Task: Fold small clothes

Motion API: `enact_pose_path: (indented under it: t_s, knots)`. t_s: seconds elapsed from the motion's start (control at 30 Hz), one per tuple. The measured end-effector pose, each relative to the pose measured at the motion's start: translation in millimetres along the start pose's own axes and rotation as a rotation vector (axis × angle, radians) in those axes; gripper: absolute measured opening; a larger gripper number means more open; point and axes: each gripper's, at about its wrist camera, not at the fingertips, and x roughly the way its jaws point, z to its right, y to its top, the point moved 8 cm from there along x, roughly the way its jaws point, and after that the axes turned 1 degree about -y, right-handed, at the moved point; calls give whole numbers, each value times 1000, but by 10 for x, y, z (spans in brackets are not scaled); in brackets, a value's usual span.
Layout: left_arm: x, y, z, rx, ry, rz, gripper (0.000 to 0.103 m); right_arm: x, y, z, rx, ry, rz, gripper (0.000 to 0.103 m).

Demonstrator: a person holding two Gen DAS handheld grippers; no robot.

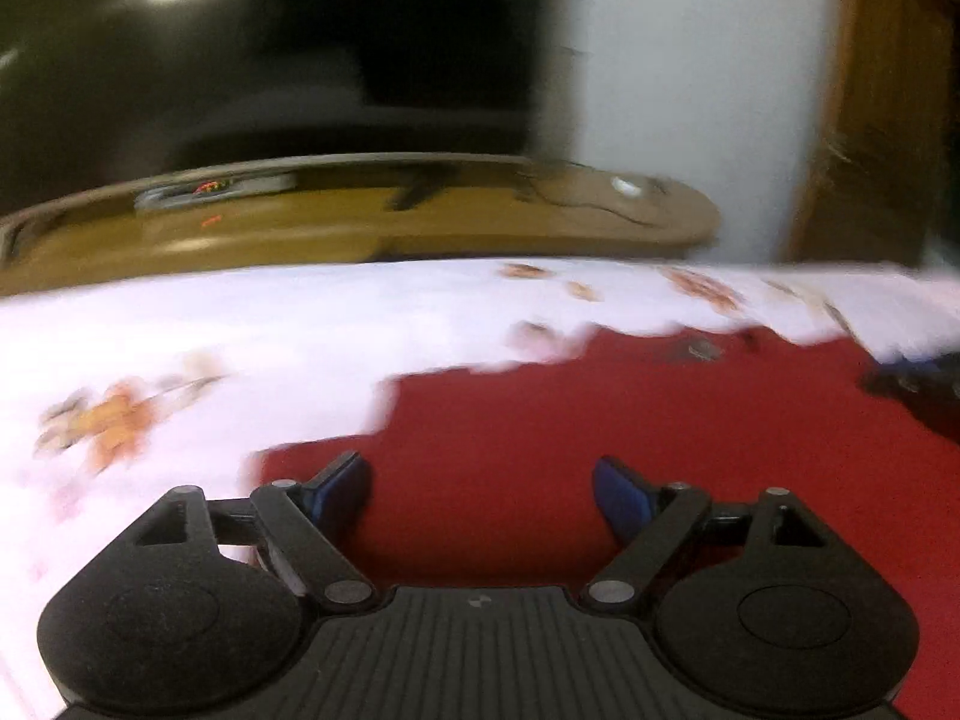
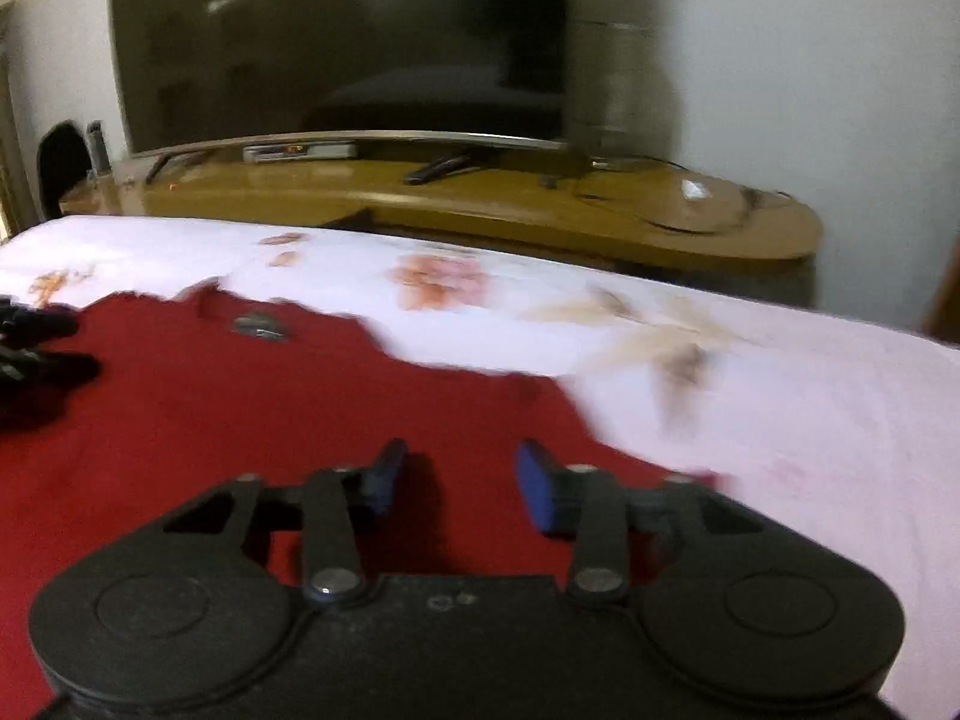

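- We see a red garment (image 2: 252,420) spread flat on a white sheet (image 2: 780,396) printed with faded orange flowers; it fills the near middle of both wrist views.
- We can read no writing; a small grey mark (image 2: 261,324) near the garment's far edge is too blurred to make out.
- The fabric is plain, deep red, and its far edge runs jagged against the white.
- Our left gripper (image 1: 480,495) sits over the garment's left part, blue pads spread wide with nothing between them.
- Our right gripper (image 2: 459,480) sits over the right part, pads apart with a narrower gap, pinching nothing.
- Bare sheet lies open left, right and beyond the garment.
- Past the bed's far edge stand a wooden stand (image 2: 480,204) and a dark television (image 2: 336,42).
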Motion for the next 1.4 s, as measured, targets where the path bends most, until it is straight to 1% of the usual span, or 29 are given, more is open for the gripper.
enact_pose_path:
  t_s: [0.03,0.07,0.1,0.17,0.23,0.27,0.3,0.33,0.37,0.4,0.43,0.5,0.53,0.57,0.6,0.63,0.67,0.73,0.8,0.83,0.93,1.0,1.07,1.13,1.17,1.2,1.23,1.3,1.4]
  knots:
    - [22,-8,-54,-12,9,-11,83,-41,-29,152,34,-20,-5,32]
    - [36,-9,-68,-36,3,-11,83,-56,-40,230,37,-15,-6,31]
    - [50,-7,-45,-29,11,-17,84,-51,-36,252,35,-8,-8,31]
    - [62,-16,-2,10,37,-24,84,-32,-21,170,5,-35,-11,35]
    - [4,-2,-18,-4,35,-20,84,-52,-10,63,-26,-72,-1,35]
    - [-79,26,-22,-9,43,-5,84,-111,2,48,-20,-78,9,36]
    - [-204,79,-23,3,50,28,84,-170,24,23,-2,-62,26,38]
    - [-337,123,51,21,39,73,84,-281,41,-42,8,-36,51,44]
    - [-443,167,161,21,2,108,84,-392,54,-139,0,-12,80,53]
    - [-502,174,306,24,-49,119,84,-464,69,-242,-15,15,102,58]
    - [-512,158,523,60,-100,113,84,-497,83,-403,-37,62,112,63]
    - [-474,68,854,146,-139,88,84,-470,47,-769,-101,144,90,61]
    - [-430,1,979,175,-158,65,84,-404,19,-929,-133,163,69,57]
    - [-383,-89,1051,194,-167,33,84,-345,-28,-1054,-157,178,37,49]
    - [-327,-178,1065,212,-150,4,84,-284,-89,-1141,-175,188,2,47]
    - [-291,-273,1025,226,-125,-17,84,-235,-156,-1180,-196,173,-16,48]
    - [-342,-318,953,206,-138,5,85,-231,-193,-1172,-217,155,-4,49]
    - [-434,-377,739,165,-118,9,85,-299,-242,-1089,-246,152,0,49]
    - [-534,-452,533,151,-97,18,85,-382,-291,-892,-262,116,-4,51]
    - [-608,-493,441,139,-97,26,85,-433,-323,-727,-242,93,-10,51]
    - [-771,-622,293,130,-84,39,85,-637,-429,-209,-119,68,-8,48]
    - [-769,-622,262,120,-81,36,87,-728,-511,-28,-103,29,-2,48]
    - [-716,-568,255,119,-62,24,92,-723,-523,-2,-79,28,-5,50]
    - [-720,-506,268,105,-42,13,92,-715,-477,-67,-84,-2,-6,50]
    - [-795,-464,307,110,-25,23,92,-746,-441,-122,-76,-12,3,50]
    - [-911,-428,371,129,-31,52,92,-819,-400,-192,-72,-6,22,51]
    - [-1031,-408,465,141,-54,86,92,-954,-374,-291,-78,13,53,54]
    - [-1131,-448,705,157,-108,89,92,-1107,-385,-517,-86,51,81,59]
    - [-1099,-569,982,208,-110,71,92,-1101,-539,-1029,-132,153,60,58]
